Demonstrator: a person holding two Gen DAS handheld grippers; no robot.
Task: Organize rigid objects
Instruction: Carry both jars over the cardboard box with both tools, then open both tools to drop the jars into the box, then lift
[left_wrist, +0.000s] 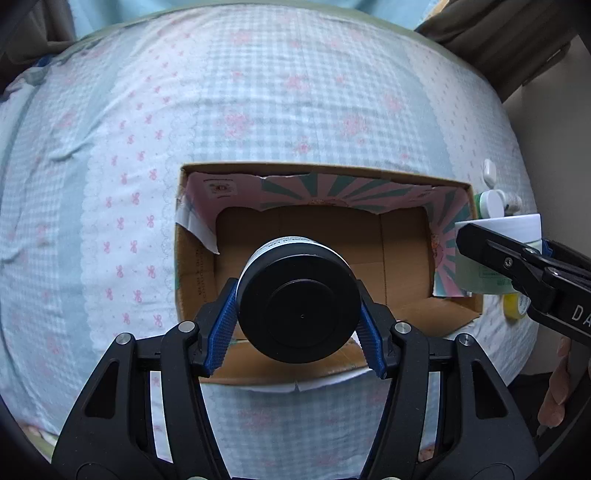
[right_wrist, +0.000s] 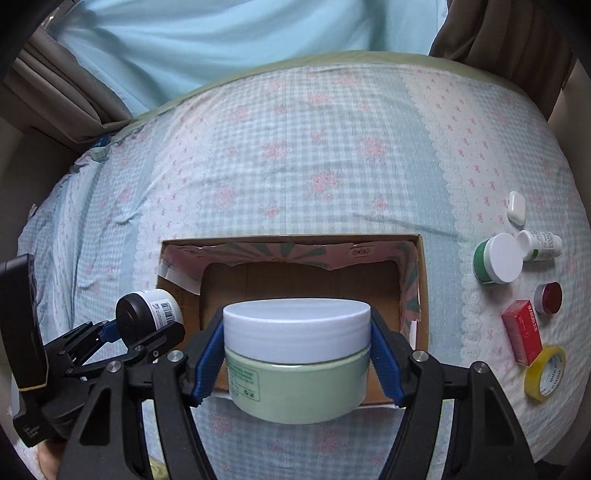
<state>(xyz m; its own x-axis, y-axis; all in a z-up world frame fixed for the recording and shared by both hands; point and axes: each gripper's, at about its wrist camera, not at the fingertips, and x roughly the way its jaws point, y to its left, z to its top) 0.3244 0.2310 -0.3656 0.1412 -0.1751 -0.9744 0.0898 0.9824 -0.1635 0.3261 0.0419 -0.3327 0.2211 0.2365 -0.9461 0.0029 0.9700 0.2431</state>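
Gingham bedsheet (left_wrist: 258, 92) under cardboard box (left_wrist: 192, 273), left tool (left_wrist: 298, 306) clamping black-lidded jar (left_wrist: 298, 314) above it, right tool (right_wrist: 297, 354) level, gripping pale green jar (right_wrist: 297, 384)

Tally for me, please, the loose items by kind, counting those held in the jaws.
Jars: 4: black-lidded jar, pale green jar, green jar, red-lidded jar
Bottles: 1: white bottle
Boxes: 1: red box
Tape rolls: 1: yellow tape
Cases: 1: white case
Total: 8
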